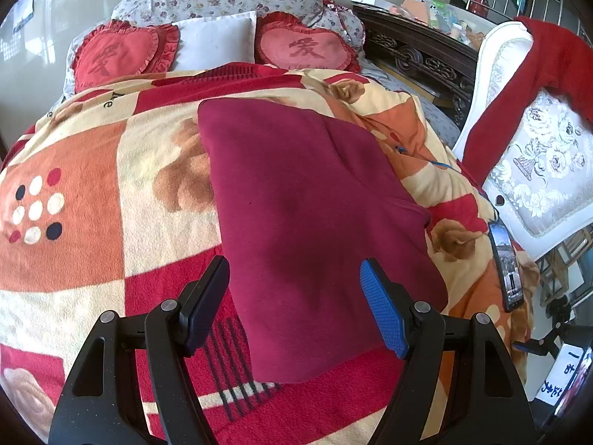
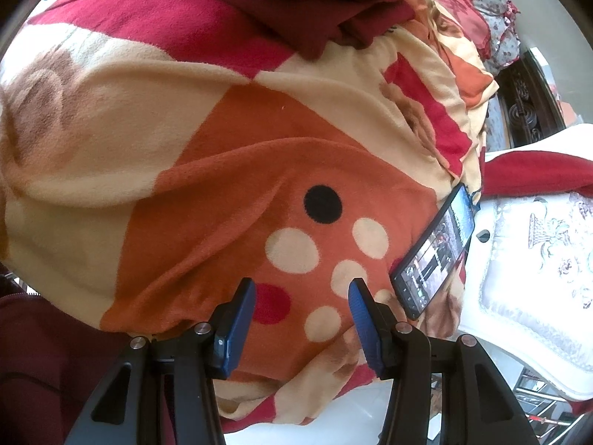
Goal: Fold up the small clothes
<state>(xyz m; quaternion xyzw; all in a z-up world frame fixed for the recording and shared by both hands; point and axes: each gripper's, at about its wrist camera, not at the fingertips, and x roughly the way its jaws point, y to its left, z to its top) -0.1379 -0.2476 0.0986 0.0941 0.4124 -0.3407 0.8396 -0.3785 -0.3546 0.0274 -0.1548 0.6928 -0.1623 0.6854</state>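
A bed fills both views, covered by a fleece blanket (image 1: pixel 92 222) in red, orange and cream patches with dots and roses.

The left gripper (image 1: pixel 294 289) hangs over the blanket with its jaws spread wide and nothing between the pads. Directly below and ahead of it lies the folded maroon fleece garment (image 1: pixel 296 193), flat on the blanket; its near edge sits under the gap between the fingers, and the cloth stretches away from the gripper toward the head of the bed. Beyond the garment are two red heart-shaped cushions (image 1: pixel 118 53) with a white pillow (image 1: pixel 215 39) between them. To the gripper's right, a black smartphone (image 1: pixel 506 267) lies at the blanket's edge, beside a white upholstered chair (image 1: pixel 537 170) draped with a red cloth (image 1: pixel 519 85).

The right gripper (image 2: pixel 302 296) hovers with jaws parted and empty above an orange, dotted patch of blanket. The maroon garment (image 2: pixel 296 3) lies well apart from it, far ahead at the top of that view. The smartphone (image 2: pixel 433 252) lies just right of its right finger.
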